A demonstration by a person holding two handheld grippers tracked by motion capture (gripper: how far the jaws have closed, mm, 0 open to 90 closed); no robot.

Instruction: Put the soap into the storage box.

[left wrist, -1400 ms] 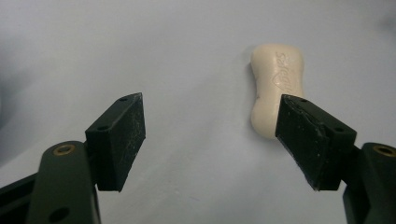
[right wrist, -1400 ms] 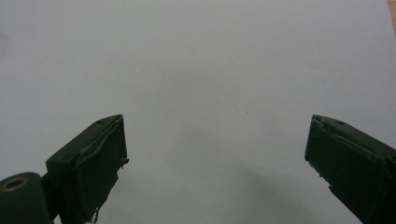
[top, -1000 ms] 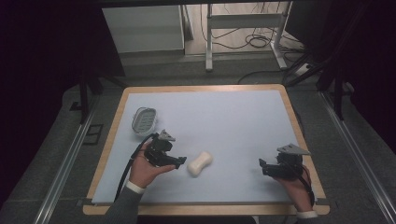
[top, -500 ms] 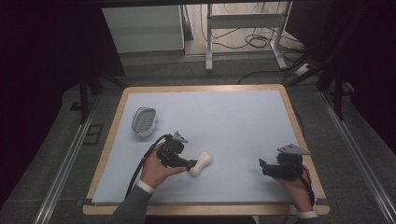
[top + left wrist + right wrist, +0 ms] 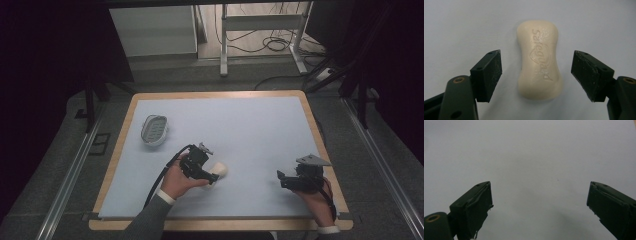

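Observation:
A cream bar of soap (image 5: 539,60) with an embossed brand name lies flat on the pale blue mat (image 5: 240,130). In the high view the soap (image 5: 220,171) sits near the front middle of the mat. My left gripper (image 5: 209,176) is right over it, open, one jaw on each side of the bar's near end without touching. In the left gripper view that gripper (image 5: 536,75) straddles the soap. My right gripper (image 5: 283,181) rests at the front right, open, with bare mat between its jaws (image 5: 539,205).
A grey soap dish (image 5: 153,129) with a slotted green insert stands at the left side of the mat. The table (image 5: 120,150) has a wooden rim. Beyond the far edge are metal stand legs and cables on the floor.
My left gripper has moved right and forward over the soap, so its jaws now flank the bar. The right gripper has stayed still.

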